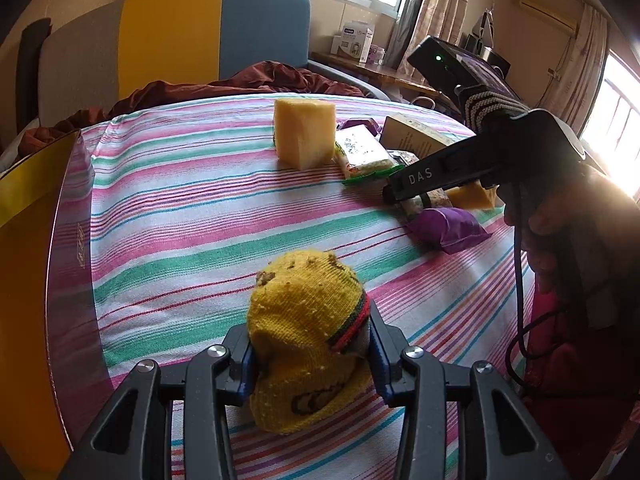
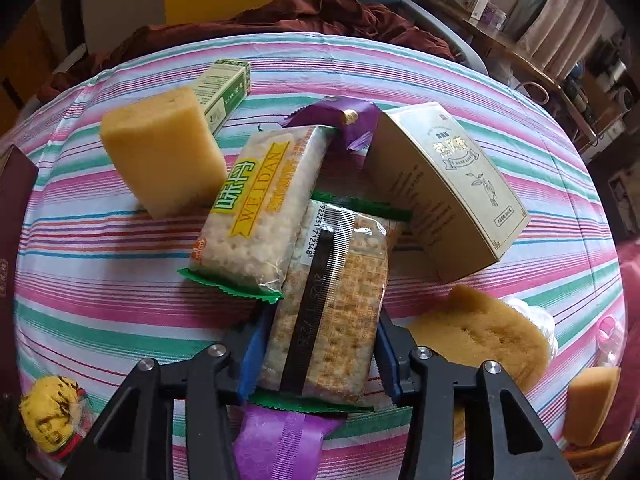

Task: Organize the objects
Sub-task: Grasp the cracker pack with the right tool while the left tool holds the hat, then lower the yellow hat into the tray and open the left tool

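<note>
Both grippers, left point(image 1: 310, 344) and right point(image 2: 320, 354), clamped (each angled downward).

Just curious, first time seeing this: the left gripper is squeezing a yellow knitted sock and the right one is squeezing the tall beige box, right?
Not quite. The right gripper is squeezing a cracker packet; the beige box lies untouched beyond it, per the right wrist view. The left gripper does hold the yellow sock.

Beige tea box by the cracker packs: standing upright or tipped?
Tipped. The beige box leans at a slant, one bottom corner on the striped cloth, its printed face angled upward.
</note>
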`<state>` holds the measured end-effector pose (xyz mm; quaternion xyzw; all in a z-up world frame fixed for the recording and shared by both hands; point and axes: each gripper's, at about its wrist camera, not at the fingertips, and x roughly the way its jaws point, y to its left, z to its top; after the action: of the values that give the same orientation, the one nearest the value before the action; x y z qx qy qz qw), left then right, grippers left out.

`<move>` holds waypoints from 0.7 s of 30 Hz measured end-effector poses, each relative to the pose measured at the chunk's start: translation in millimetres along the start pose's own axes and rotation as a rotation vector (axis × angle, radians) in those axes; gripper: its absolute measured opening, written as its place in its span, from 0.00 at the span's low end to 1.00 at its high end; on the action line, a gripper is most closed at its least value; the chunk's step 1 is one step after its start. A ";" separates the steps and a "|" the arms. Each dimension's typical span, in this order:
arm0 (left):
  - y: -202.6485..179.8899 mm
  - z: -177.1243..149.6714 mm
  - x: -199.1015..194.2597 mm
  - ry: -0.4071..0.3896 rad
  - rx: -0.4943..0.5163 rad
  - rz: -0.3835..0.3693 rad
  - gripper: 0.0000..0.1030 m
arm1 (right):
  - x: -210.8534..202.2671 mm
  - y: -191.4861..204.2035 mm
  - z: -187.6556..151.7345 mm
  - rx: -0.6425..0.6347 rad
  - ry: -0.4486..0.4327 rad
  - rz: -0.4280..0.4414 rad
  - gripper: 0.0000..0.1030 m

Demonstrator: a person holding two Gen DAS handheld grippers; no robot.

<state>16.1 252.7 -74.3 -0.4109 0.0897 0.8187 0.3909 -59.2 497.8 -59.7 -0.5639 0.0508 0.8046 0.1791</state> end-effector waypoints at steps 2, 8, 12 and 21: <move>-1.5 -0.3 -1.2 0.004 0.007 0.004 0.42 | -1.6 -4.0 -4.3 -0.003 -0.002 0.001 0.46; -14.9 0.4 -20.7 0.004 0.045 -0.024 0.41 | -5.9 3.6 -15.7 -0.017 -0.017 -0.003 0.46; -11.3 4.0 -57.5 -0.035 0.038 -0.061 0.41 | -5.6 14.9 -26.1 -0.030 -0.025 -0.010 0.46; 115.2 7.8 -149.0 -0.138 -0.191 0.160 0.41 | -9.7 26.1 -31.1 -0.052 -0.034 -0.028 0.46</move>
<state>-17.7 93.9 21.4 -0.3806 0.0167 0.8783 0.2889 -37.7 462.4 -65.0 -0.5552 0.0190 0.8125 0.1765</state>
